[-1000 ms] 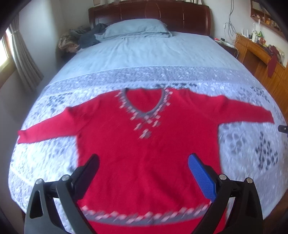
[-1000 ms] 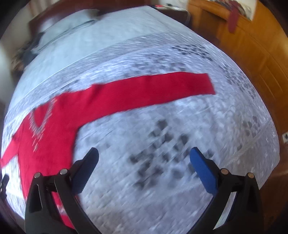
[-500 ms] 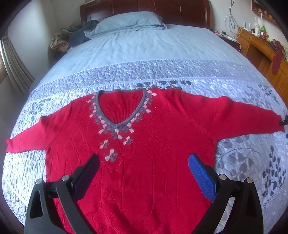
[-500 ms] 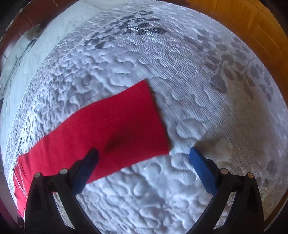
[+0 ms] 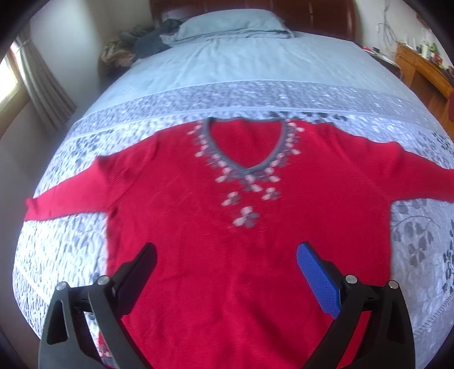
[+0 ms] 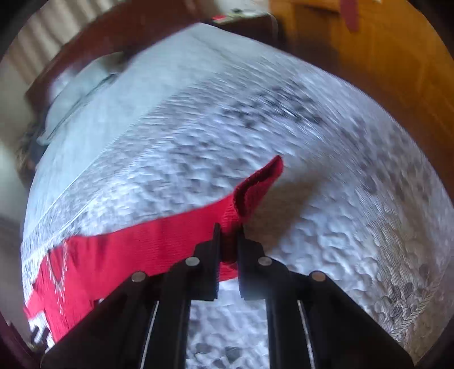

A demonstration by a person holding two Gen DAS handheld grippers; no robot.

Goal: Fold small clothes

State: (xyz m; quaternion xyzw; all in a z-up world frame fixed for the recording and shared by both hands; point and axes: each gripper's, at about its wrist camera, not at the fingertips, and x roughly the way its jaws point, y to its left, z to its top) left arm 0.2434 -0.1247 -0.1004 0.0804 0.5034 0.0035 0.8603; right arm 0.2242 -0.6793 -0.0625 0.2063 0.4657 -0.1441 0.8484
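Observation:
A red sweater (image 5: 227, 227) with a grey V-neck and flower pattern lies flat on the bed, front up, sleeves spread to both sides. My left gripper (image 5: 225, 255) is open and empty, above the sweater's lower body. My right gripper (image 6: 228, 230) is shut on the cuff end of the sweater's right sleeve (image 6: 249, 193) and lifts it off the quilt; the cuff tip stands up beyond the fingers. The rest of the sweater (image 6: 93, 255) trails away to the lower left in the right wrist view.
The bed has a grey patterned quilt (image 5: 71, 241) and a pale blue sheet (image 5: 241, 62) with a pillow (image 5: 229, 22) by the dark headboard. Clothes are piled at the back left (image 5: 133, 48). Wooden furniture (image 6: 383, 56) stands along the bed's right side.
My right gripper has shut on the sleeve cuff and raised it from the quilt. My left gripper has shifted a little over the sweater and stays open.

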